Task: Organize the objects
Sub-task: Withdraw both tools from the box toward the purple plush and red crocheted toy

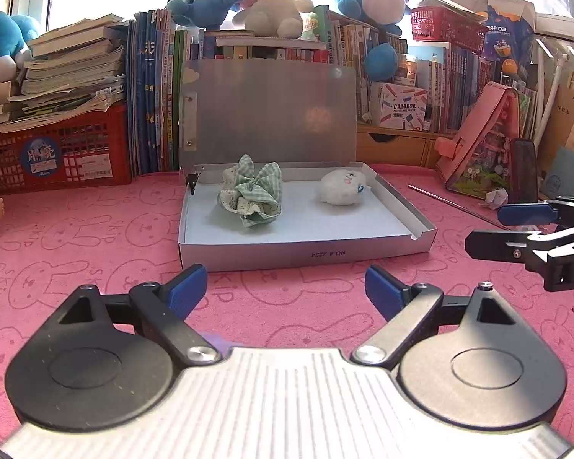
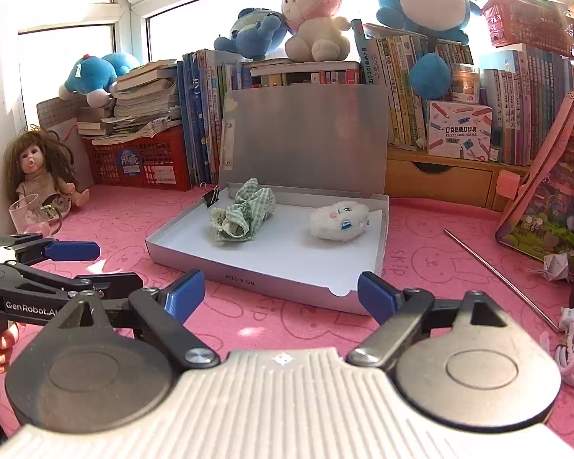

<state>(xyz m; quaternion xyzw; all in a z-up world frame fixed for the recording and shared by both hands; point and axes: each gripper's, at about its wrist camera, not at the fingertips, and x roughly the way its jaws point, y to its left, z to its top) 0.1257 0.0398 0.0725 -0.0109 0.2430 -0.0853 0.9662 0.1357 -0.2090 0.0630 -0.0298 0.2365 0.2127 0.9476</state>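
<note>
An open silver box point(image 1: 306, 254) point(image 2: 248, 279) with its lid raised lies on the pink mat. Inside it lie a green checked scrunchie point(image 1: 254, 197) point(image 2: 245, 212) on the left and a small white plush point(image 1: 344, 187) point(image 2: 338, 220) on the right. A black binder clip point(image 1: 192, 181) point(image 2: 211, 195) sits at the box's back left corner. My left gripper point(image 1: 287, 292) is open and empty, just in front of the box. My right gripper point(image 2: 281, 294) is open and empty, in front of the box's right front corner. Each gripper shows at the edge of the other's view.
A thin metal rod point(image 2: 497, 271) point(image 1: 455, 202) lies on the mat right of the box. A doll point(image 2: 38, 176) and a clear cup point(image 2: 30, 214) sit at the far left. Red baskets point(image 1: 57, 157), books and plush toys line the back. A pink house-shaped box point(image 2: 547, 199) stands at the right.
</note>
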